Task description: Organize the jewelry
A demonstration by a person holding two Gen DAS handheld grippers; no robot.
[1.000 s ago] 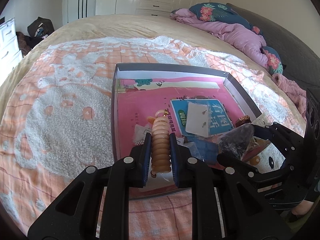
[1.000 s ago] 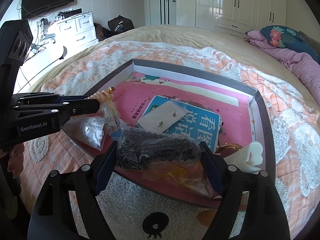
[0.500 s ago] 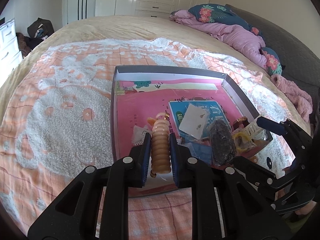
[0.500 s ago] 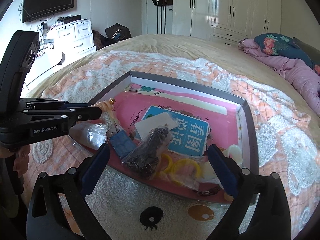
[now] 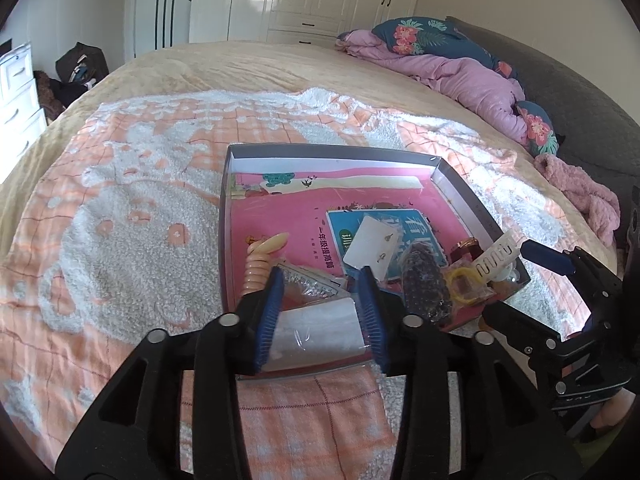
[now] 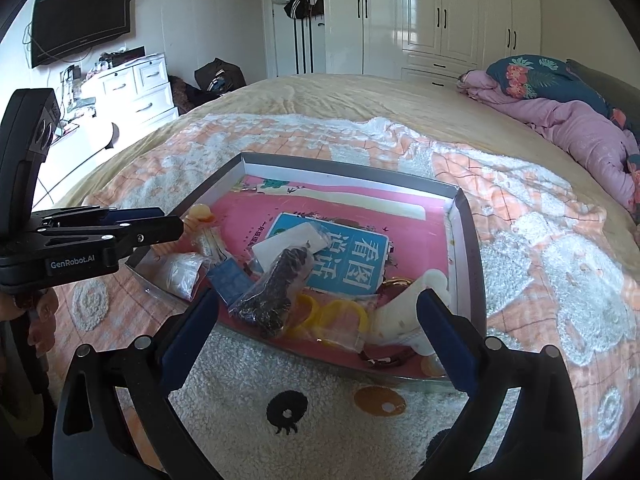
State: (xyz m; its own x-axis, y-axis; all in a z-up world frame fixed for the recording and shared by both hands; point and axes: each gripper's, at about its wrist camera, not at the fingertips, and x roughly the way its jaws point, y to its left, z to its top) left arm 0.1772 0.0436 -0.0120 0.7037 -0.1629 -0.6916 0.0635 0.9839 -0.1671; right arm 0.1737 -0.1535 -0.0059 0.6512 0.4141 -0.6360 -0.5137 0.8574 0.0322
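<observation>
A grey-walled tray (image 5: 332, 152) (image 6: 348, 164) lined with a pink book lies on the bed. My left gripper (image 5: 322, 280) (image 6: 152, 228) is open over the tray's near left corner, above a clear plastic bag (image 5: 316, 328) (image 6: 182, 272). A peach coil bracelet (image 5: 260, 264) (image 6: 200, 216) lies just left of its left finger. My right gripper (image 6: 318, 300) (image 5: 532, 292) stands wide open at the tray's near edge, holding nothing. In front of it lie a bag of dark beads (image 6: 280, 284) (image 5: 424, 284), yellow bangles (image 6: 344, 312) and a white hair clip (image 6: 420, 292).
A white earring card (image 5: 374, 244) (image 6: 288, 244) rests on the blue book cover. The tray sits on a peach and white blanket (image 5: 140, 220). A purple quilt (image 5: 460, 76) and floral pillow are at the far right, white drawers (image 6: 136, 88) at the left.
My left gripper has opened and let go of the peach coil bracelet, which now lies beside its left finger. My right gripper released the bead bag into the tray and drew back.
</observation>
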